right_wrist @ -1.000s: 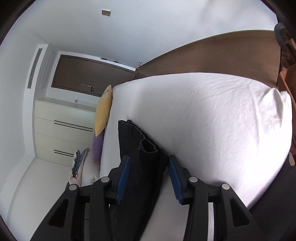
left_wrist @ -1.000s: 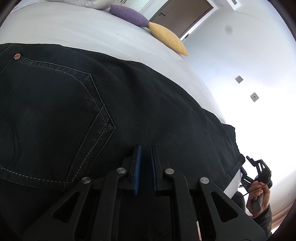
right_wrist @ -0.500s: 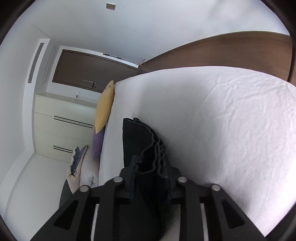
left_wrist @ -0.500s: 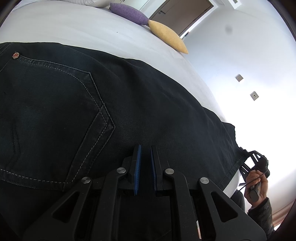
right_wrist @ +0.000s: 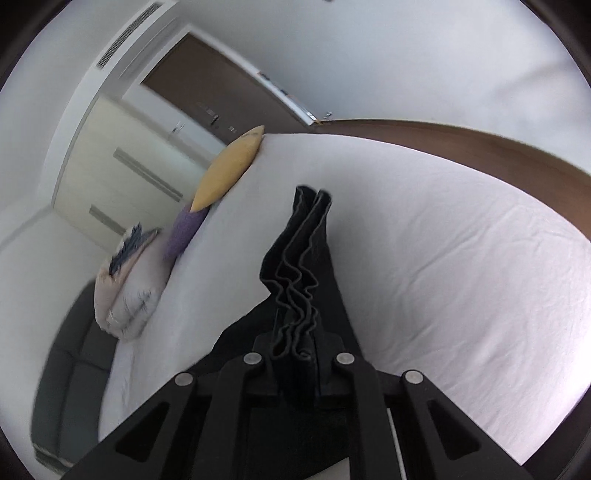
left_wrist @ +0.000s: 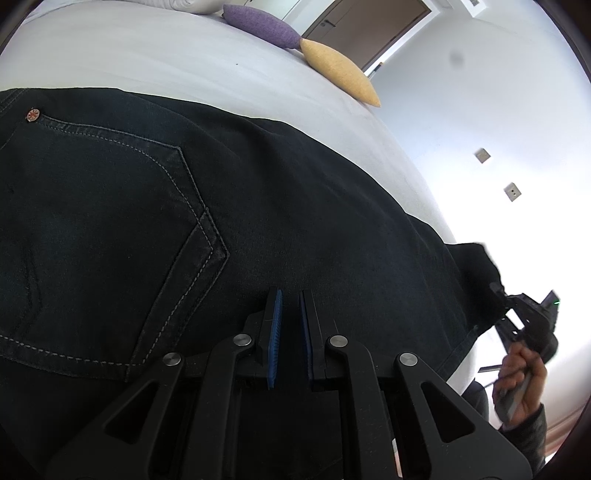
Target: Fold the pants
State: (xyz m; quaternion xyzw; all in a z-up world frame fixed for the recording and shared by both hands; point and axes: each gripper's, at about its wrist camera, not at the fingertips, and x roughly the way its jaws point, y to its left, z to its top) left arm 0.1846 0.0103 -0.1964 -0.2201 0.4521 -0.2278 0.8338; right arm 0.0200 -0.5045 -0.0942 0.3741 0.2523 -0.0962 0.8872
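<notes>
Dark denim pants [left_wrist: 258,206] lie spread on the white bed [left_wrist: 184,48], back pocket and rivet at the left. My left gripper [left_wrist: 290,295] is shut, its blue pads nearly together, its tips resting on the fabric below the pocket. At the far right of this view my right gripper [left_wrist: 517,306], held by a hand [left_wrist: 521,373], lifts the leg end off the bed's edge. In the right wrist view the right gripper [right_wrist: 295,339] is shut on the bunched leg hems [right_wrist: 303,258], which stand up in wavy folds above the sheet [right_wrist: 443,258].
A yellow cushion [left_wrist: 340,72] and a purple cushion [left_wrist: 262,24] lie at the bed's far side, also the yellow cushion [right_wrist: 229,173] beside the purple one [right_wrist: 186,230]. A white patterned pillow [right_wrist: 125,284] sits past them. A brown wooden board [right_wrist: 480,144] borders the bed.
My right gripper has shut on the leg hems, rolled, and lifted them up from the bed edge. The left gripper has stayed put on the pants.
</notes>
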